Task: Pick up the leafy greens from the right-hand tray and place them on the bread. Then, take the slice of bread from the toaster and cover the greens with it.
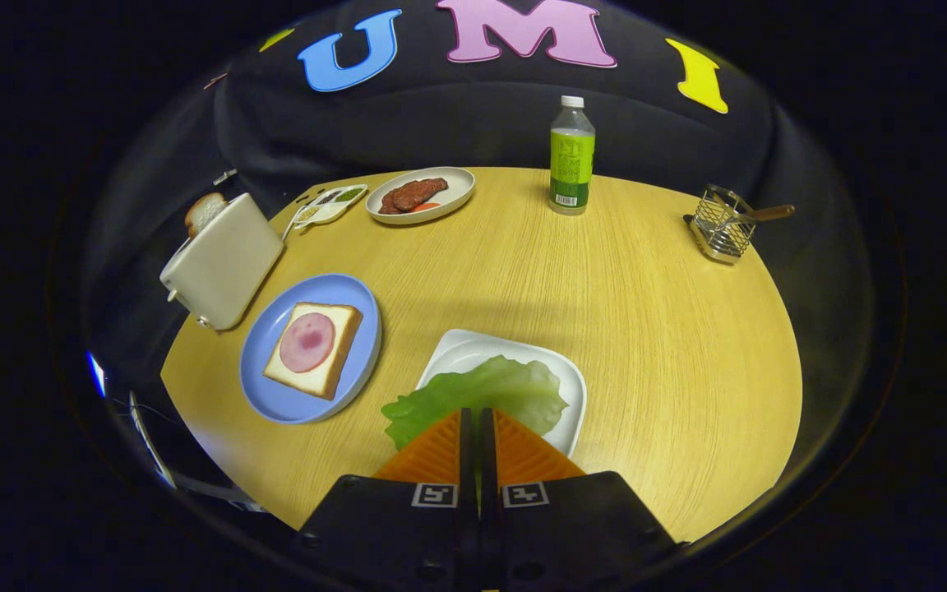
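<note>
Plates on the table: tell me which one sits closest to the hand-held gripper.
The white square plate under the lettuce leaf, just ahead of the hand-held gripper, whose fingers are closed on the leaf. The blue plate and the oval meat plate lie farther off.

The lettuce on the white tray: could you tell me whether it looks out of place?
Slightly: the lettuce overhangs the white tray's near-left edge onto the table, with the gripper shut on it.
</note>
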Motion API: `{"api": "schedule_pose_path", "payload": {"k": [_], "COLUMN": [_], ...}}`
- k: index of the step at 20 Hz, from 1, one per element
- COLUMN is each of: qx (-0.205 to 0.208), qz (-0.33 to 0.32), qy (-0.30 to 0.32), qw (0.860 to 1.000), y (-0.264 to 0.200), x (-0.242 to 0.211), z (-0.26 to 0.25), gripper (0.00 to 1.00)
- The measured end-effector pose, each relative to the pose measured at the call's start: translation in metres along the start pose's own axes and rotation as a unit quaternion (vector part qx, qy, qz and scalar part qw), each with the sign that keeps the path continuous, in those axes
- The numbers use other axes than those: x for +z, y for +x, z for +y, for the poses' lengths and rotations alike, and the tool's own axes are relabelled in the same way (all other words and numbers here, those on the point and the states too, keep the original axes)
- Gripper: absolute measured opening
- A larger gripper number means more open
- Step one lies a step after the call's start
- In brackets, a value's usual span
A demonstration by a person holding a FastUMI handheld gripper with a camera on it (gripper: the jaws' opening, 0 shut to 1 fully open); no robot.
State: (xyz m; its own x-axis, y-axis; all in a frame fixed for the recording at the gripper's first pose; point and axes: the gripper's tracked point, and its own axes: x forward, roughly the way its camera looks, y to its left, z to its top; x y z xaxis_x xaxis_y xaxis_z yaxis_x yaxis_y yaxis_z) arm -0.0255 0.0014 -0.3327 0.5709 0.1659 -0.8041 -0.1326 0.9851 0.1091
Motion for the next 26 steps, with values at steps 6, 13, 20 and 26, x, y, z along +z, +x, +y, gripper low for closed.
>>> {"api": "schedule_pose_path", "payload": {"k": [6,13,20,26], "qx": [-0.003,0.021,0.069,0.111], "qz": [-0.026,-0.065,-0.068,-0.051], "qy": [0.001,-0.024,-0.049,-0.052], "qw": [1.000,0.997,0.994,0.991], "y": [-0.026,-0.054,-0.041,-0.004], "x": [0.028,0.080,0.104,0.096], "z": [0.010,0.056,0.129,0.184], "gripper": [0.05,0.05,0.05,0.05]}}
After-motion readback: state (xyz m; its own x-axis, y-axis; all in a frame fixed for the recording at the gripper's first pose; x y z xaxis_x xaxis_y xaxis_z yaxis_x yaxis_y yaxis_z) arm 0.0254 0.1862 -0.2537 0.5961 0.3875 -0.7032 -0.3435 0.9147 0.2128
